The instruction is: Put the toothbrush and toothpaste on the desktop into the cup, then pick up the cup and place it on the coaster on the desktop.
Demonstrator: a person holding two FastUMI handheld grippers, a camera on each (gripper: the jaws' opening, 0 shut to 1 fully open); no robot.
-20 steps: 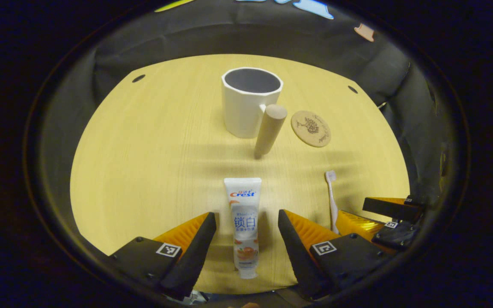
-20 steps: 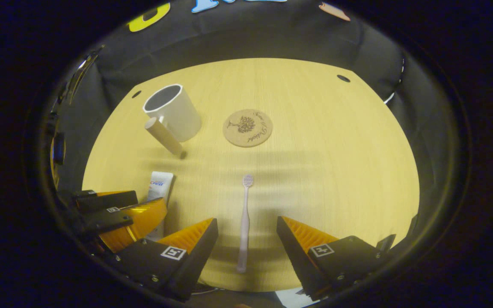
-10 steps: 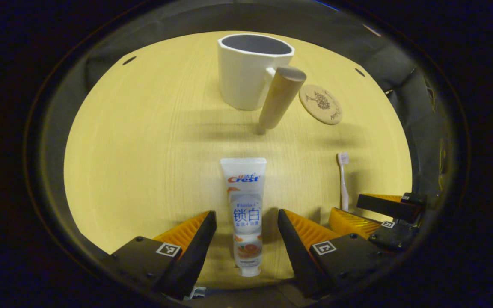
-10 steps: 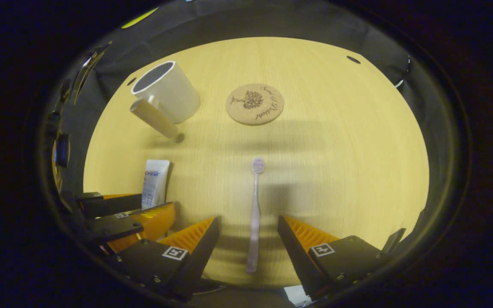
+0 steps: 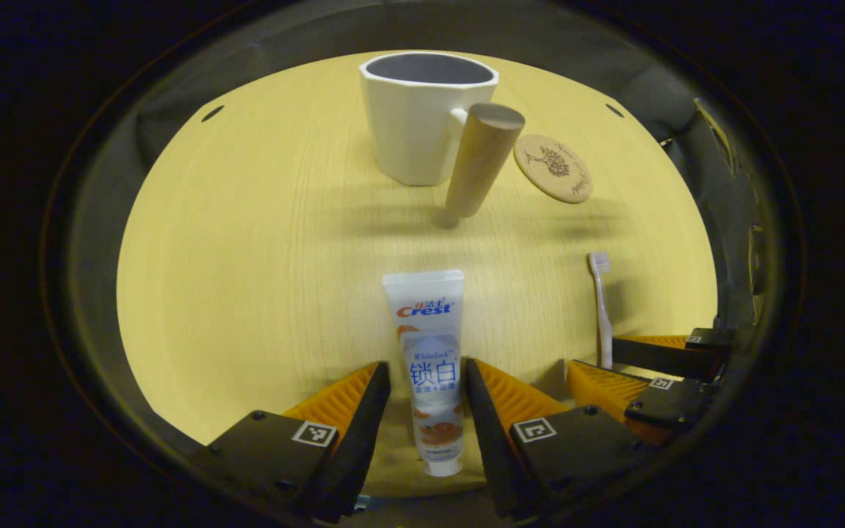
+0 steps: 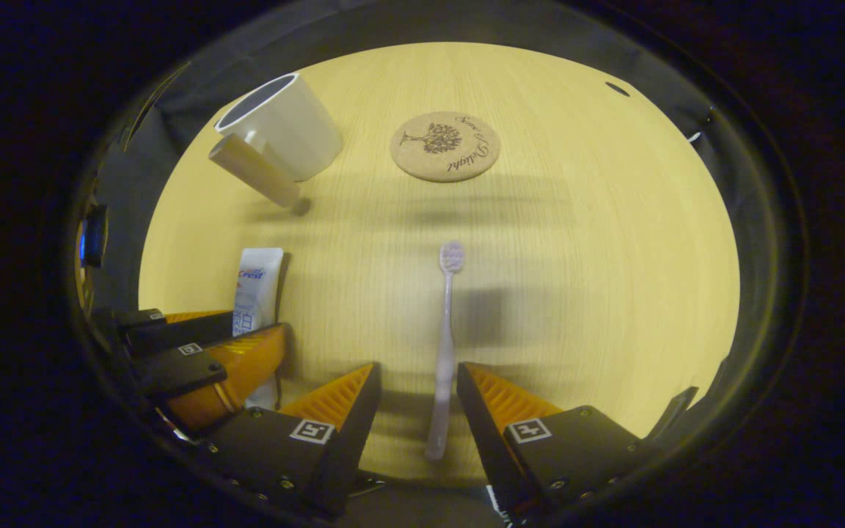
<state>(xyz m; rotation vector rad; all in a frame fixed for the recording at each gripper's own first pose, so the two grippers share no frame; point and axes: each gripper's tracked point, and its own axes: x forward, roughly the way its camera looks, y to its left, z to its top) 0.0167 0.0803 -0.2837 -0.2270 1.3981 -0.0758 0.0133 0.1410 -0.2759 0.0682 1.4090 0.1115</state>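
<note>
Both grippers gape, left [image 5: 426, 389] astride toothpaste [image 5: 430, 359], right [image 6: 419, 392] astride toothbrush [image 6: 444, 345], bristles pointing away

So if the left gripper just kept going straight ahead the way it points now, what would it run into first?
The toothpaste already lies between the left gripper fingers. Beyond the tube, the cup and its wooden handle stand roughly in line; which comes first is hard to judge.

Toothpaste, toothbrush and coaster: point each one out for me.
toothpaste [image 5: 426, 323]: left gripper view, upper tube body.
toothbrush [image 6: 446, 330]: right gripper view, mid-handle.
coaster [image 6: 445, 146]: right gripper view, centre of disc.
</note>
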